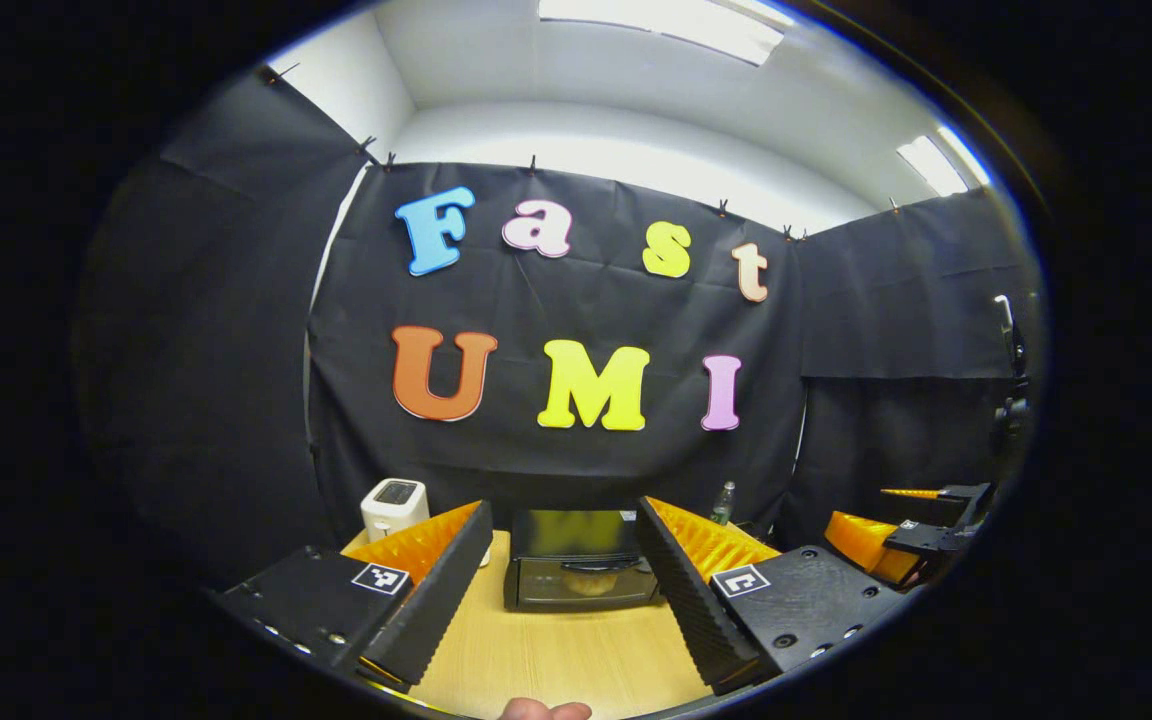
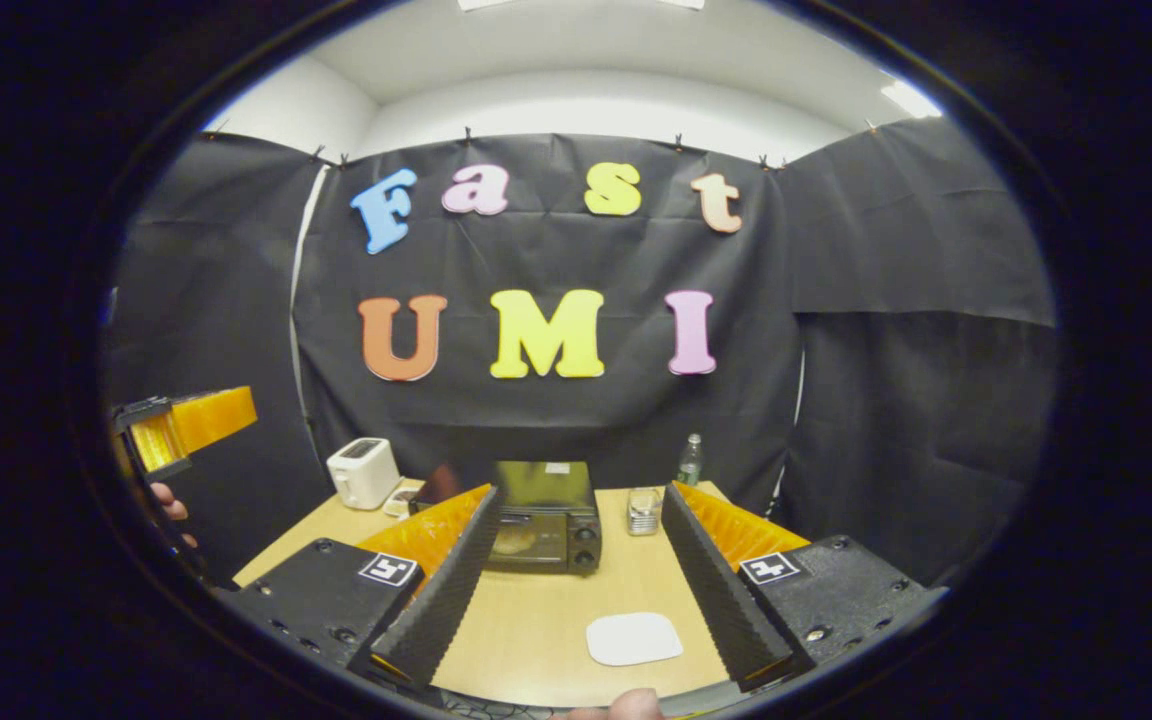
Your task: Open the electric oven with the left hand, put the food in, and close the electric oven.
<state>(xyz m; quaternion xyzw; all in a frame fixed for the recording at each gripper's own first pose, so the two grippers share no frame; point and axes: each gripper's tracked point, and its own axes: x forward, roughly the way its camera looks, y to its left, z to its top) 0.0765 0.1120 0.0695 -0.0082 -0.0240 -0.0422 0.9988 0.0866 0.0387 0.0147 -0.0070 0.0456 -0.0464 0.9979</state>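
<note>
Oven at 12 o'clock on the counter, door shut, something pale that looks like food behind the glass. Likely the closing step done, or opening not begun; can't tell. Left tongs spread, empty, well short of the oven. Right tongs spread, empty. White pad between them, toaster at 10 o'clock.

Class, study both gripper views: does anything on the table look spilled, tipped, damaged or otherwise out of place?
Nothing stands out. The oven sits upright with its door shut, the toaster, bottle and glass jar stand upright, and the white plate lies flat, empty.
</note>
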